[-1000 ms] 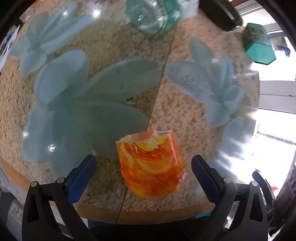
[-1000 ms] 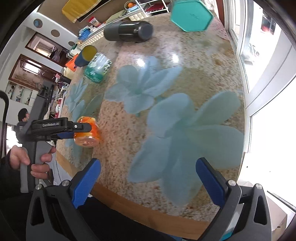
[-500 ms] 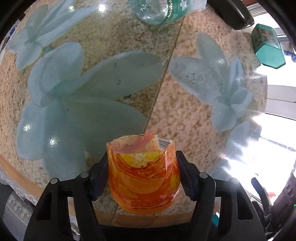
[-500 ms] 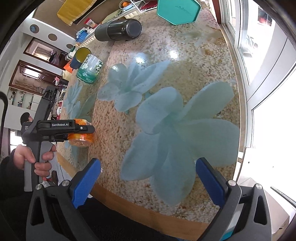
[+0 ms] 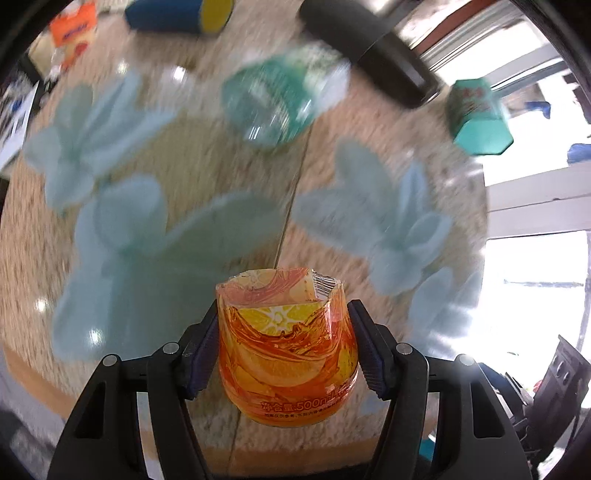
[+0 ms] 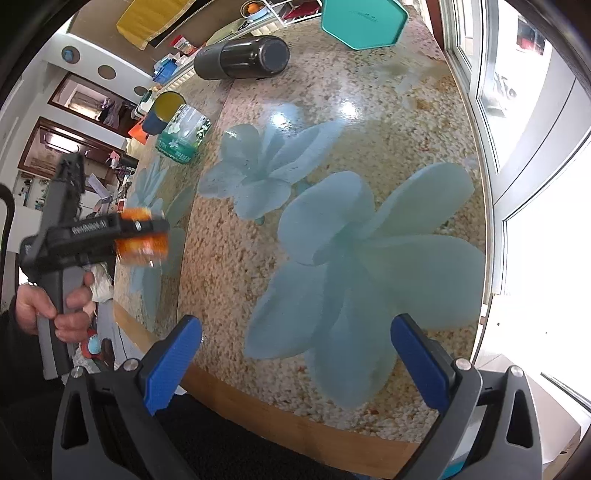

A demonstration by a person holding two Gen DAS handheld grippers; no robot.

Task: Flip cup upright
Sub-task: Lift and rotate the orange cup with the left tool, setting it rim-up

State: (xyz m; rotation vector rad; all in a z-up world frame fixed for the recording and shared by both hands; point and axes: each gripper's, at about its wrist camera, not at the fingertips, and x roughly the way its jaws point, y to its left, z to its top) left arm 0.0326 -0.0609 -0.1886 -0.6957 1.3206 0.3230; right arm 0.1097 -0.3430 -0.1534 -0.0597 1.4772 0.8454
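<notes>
The cup (image 5: pixel 288 347) is a cut-off orange plastic bottle base with an orange-slice label, its jagged open rim pointing away from the camera. My left gripper (image 5: pixel 286 345) is shut on its sides and holds it raised above the near edge of the table. In the right wrist view the cup (image 6: pixel 142 240) shows blurred at the far left in the left gripper (image 6: pixel 110 229). My right gripper (image 6: pixel 295 354) is open and empty over the table's front edge, above a large blue flower print.
The speckled table (image 6: pixel 369 110) has blue flower prints and a wooden front edge. A green-labelled clear cup (image 5: pixel 284 99), a dark flask (image 5: pixel 373 48), a blue and yellow cup (image 5: pixel 181 13) and a teal hexagonal box (image 5: pixel 480 118) lie at the back. A window is at the right.
My left gripper closed on the orange cup and has lifted it off the table, the view now tilting up with motion blur. The right gripper stays open and nearly still.
</notes>
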